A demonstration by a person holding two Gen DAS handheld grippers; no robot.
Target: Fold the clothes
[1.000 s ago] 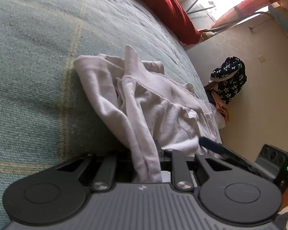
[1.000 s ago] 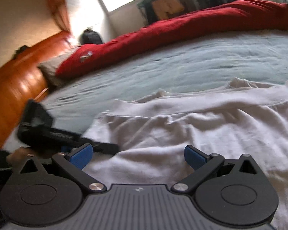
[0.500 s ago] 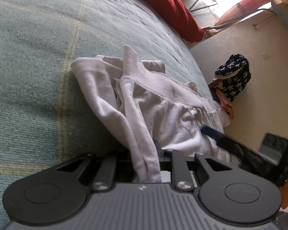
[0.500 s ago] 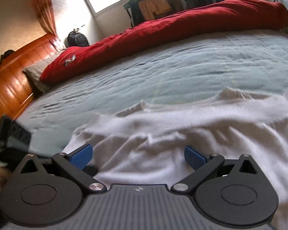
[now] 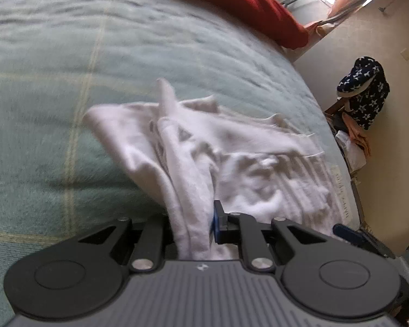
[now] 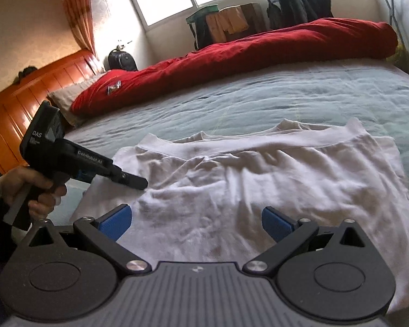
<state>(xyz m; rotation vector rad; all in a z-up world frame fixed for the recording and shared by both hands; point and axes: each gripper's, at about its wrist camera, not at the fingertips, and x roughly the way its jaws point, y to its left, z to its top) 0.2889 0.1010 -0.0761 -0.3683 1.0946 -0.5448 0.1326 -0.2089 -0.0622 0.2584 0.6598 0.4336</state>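
A white garment (image 5: 231, 147) lies rumpled on the green-grey bedcover (image 5: 41, 81). My left gripper (image 5: 193, 218) has a bunched fold of it between its pads, lifted off the bed, and its jaws are closing tighter on the cloth. In the right wrist view the garment (image 6: 259, 179) spreads wide, its ribbed band toward the far side. My right gripper (image 6: 196, 218) hovers open over the near part, nothing between its blue pads. A hand holds the left gripper (image 6: 139, 183) at the garment's left edge.
A long red duvet (image 6: 259, 49) lies across the far side of the bed, with a pillow (image 6: 65, 100) and orange wooden headboard (image 6: 13, 109) at the left. A star-patterned bag (image 5: 365, 92) sits on the floor past the bed's edge. Clothes hang by the window.
My left gripper has risen, drawing the pinched fold of the garment up with it. The right gripper has shifted sideways, so the left gripper and its hand now show at its left.
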